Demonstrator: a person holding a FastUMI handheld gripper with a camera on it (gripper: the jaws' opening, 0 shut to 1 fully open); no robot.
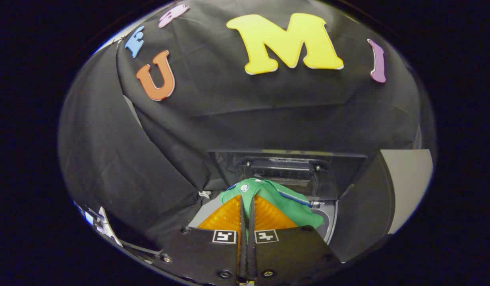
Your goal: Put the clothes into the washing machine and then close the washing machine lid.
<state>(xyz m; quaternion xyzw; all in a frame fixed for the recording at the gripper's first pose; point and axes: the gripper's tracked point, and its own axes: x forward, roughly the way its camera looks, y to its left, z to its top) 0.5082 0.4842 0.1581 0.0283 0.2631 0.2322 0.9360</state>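
The gripper (246,202) fingers pinch the green garment (286,208) above the washing machine (328,224), its opening mostly hidden behind cloth and fingers

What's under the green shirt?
The green shirt hangs pinched in the tool, whose fingers are shut on it. Below it a piece of the washing machine rim shows. The shirt covers the tub, so what is inside stays hidden.
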